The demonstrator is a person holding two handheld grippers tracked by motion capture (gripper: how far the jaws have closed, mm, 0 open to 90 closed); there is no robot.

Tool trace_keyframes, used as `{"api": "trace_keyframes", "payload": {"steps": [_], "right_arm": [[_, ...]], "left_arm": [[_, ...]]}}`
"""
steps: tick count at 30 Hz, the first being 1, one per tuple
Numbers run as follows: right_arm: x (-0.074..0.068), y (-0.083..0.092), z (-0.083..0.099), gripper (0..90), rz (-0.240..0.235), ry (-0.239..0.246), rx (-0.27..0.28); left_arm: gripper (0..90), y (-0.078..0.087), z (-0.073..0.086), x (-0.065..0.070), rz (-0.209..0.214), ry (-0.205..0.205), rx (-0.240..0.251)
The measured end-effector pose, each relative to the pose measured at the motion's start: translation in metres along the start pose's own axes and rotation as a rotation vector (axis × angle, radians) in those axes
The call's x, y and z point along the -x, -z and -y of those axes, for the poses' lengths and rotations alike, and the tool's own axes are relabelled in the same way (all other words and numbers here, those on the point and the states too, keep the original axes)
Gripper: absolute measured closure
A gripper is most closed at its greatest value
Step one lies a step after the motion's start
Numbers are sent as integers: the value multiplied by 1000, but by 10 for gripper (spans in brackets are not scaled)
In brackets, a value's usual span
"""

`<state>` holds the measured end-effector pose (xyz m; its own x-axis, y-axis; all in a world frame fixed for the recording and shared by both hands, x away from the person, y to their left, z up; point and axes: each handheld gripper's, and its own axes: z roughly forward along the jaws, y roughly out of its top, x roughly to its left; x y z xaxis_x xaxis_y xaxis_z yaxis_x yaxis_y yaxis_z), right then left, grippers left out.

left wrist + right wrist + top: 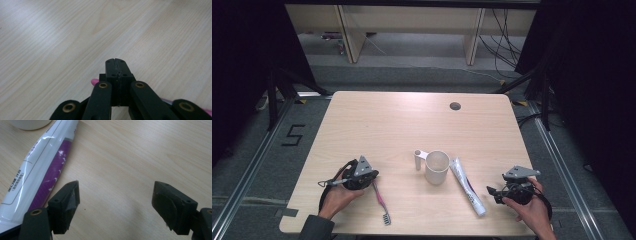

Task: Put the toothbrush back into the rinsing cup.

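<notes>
A white plastic mug with a side handle (436, 167) is standing upright near the middle of the pale wood-grain table (402, 120), w/ its handle pointing left.

Just right of the mug, a white toothpaste tube with a purple stripe (467, 186) is lying flat, running from beside the mug toward the table's near edge. In the right gripper view the tube (37, 170) is lying along the left side, w/ the mug's base just showing at the top.

Left of the mug, a pink-handled toothbrush (381, 201) is lying on the wood, bristle end nearest the person.

The left gripper (373, 175) is sitting left of the mug, held low over the toothbrush's far end; its jaws are pressed together (tips meeting in the left gripper view (116, 65)), and pink handle (94, 81) is peeking out on both sides beneath them. Can't tell if anything is pinched.

The right gripper (490, 191) is resting right of the tube, jaws spread wide (115, 195) over bare wood, nothing btwn them.
</notes>
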<state>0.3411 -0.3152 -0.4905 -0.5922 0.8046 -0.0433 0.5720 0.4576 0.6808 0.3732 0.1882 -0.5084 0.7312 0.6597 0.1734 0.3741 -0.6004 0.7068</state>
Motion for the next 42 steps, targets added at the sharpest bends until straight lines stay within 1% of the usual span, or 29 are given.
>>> {"api": "trace_keyframes", "payload": {"steps": [3, 4, 5, 6, 7, 8, 10, 13, 14, 15, 16, 17, 20, 22, 23, 26, 27, 28, 30, 31, 33, 34, 36, 37, 38, 39, 40, 41, 42], "right_arm": [[0, 0, 0, 233, 1, 2, 1], [-1, 0, 0, 233, 4, -15, -3], [-1, 0, 0, 233, 7, -14, -2], [-1, 0, 0, 233, 5, -10, 0], [-4, 0, 0, 233, 10, -43, 0], [-4, 0, 0, 233, 10, -43, 0], [-3, 1, 0, 233, 18, -20, 3], [0, 0, 0, 233, 16, 7, 7], [0, 0, 0, 233, 16, 7, 7], [-1, 0, 0, 233, 14, 2, 7], [-1, 0, 0, 233, 14, 2, 7], [-3, 1, 0, 233, 5, -33, -16], [-3, 1, 0, 233, 3, -35, -14], [-3, 1, 0, 233, 7, -31, -17], [-3, 1, 0, 233, 8, -26, -18], [-2, 1, 0, 233, 9, -15, -10], [-2, 1, 0, 233, 10, -15, -12], [-2, 1, 0, 233, 8, -25, -21], [-3, 1, 0, 233, 5, -32, -22], [-3, 1, 0, 233, 3, -33, -21], [-4, 1, 0, 233, 6, -39, -21], [-3, 1, 0, 233, 7, -32, -29], [-4, 1, 0, 233, 5, -37, -25], [-6, 1, 1, 232, 9, -54, -18], [-3, 1, 0, 233, 8, -30, -26], [-3, 1, 0, 232, 8, -25, -30], [-5, 1, 1, 232, 6, -52, -33], [-5, 1, 1, 232, 6, -52, -33], [-4, 1, 0, 233, 6, -33, -30]], "left_arm": [[889, 6, 7, -2, -2, -1, -6], [885, 8, 12, -2, -9, 10, -13], [885, 8, 12, -2, -9, 10, -13], [885, 12, 17, -2, -13, 12, -19], [883, 13, 19, -2, -11, 19, -11], [882, 13, 19, -2, -11, 19, -11], [880, 17, 24, -1, -7, 12, -16], [876, 26, 33, 3, -14, 22, -12], [875, 26, 33, 3, -14, 22, -12], [873, 32, 36, 6, -10, 7, -15], [871, 32, 36, 6, -10, 7, -15], [870, 36, 38, 9, -13, 9, -13], [870, 41, 40, 15, 0, 4, -10], [865, 44, 41, 19, 3, -5, -24], [864, 44, 41, 22, -1, 4, -21], [863, 47, 42, 27, 1, -1, -31], [862, 50, 43, 32, 15, -11, -33], [861, 51, 43, 34, 16, -14, -38], [859, 53, 44, 39, 15, -4, -44], [859, 55, 43, 40, 20, -21, -47], [858, 57, 44, 44, 24, -13, -42], [858, 59, 43, 44, 28, -34, -57], [854, 60, 43, 48, 33, -22, -62], [852, 62, 43, 49, 39, -33, -73], [852, 61, 43, 50, 44, -26, -64], [851, 62, 43, 51, 44, -22, -73], [851, 62, 42, 52, 43, -20, -78], [850, 62, 42, 52, 43, -20, -78], [848, 62, 42, 54, 43, -3, -79]]}}
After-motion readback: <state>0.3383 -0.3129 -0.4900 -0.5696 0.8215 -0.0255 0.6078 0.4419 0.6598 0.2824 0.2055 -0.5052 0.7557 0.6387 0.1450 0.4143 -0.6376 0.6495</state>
